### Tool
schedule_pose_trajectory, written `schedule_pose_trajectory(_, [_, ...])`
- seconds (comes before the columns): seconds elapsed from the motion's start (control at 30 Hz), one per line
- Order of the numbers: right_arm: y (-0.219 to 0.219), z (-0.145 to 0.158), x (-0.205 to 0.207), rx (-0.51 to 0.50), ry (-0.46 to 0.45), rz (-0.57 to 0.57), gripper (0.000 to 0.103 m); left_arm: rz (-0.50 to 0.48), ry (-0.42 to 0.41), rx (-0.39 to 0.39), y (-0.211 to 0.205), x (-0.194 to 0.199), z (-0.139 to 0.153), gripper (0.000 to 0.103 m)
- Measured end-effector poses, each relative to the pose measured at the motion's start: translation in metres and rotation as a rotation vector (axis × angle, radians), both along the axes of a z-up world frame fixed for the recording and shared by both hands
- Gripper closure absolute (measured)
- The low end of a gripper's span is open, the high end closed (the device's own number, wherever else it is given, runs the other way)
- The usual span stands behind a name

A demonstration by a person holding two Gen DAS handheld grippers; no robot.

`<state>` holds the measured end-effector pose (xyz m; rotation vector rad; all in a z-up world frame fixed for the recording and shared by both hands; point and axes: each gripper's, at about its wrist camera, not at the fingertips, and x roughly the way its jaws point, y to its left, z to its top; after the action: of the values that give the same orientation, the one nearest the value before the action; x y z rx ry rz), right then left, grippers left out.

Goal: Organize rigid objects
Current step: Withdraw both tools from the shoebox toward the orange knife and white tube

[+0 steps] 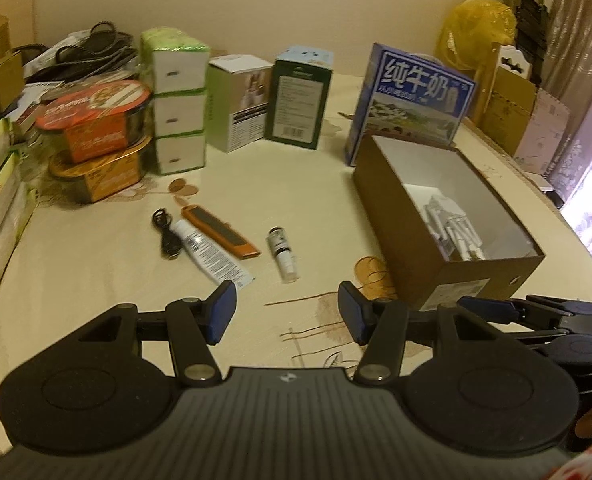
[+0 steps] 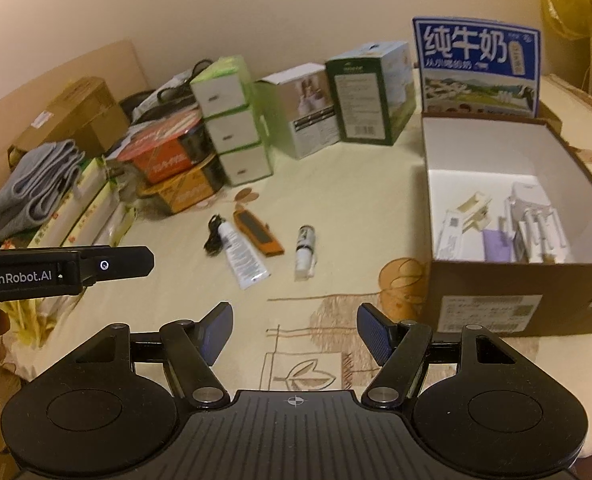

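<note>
Four loose things lie on the desk, all left of the open brown box: one black cable, one white tube, one orange-edged file and one small white bottle. Left gripper and right gripper hang above the desk, fingers parted, holding nothing. Behind the box stands one blue milk carton; nothing blocks the loose items.
</note>
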<state>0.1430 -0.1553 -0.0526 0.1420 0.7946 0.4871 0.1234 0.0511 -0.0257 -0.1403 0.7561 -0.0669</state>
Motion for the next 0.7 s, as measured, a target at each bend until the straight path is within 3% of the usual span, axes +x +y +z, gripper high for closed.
schedule_pose_trajectory(0.4, [0.019, -0.022, 0.013, -0.018, 0.057, 0.041, 0.037, 0.048, 0.09, -0.005, 0.02, 0.0, -0.031, 0.051])
schedule_pose_trajectory(0.7, [0.037, -0.04, 0.027, -0.037, 0.087, 0.084, 0.037, 0.085, 0.114, -0.003, 0.035, 0.007, -0.049, 0.052])
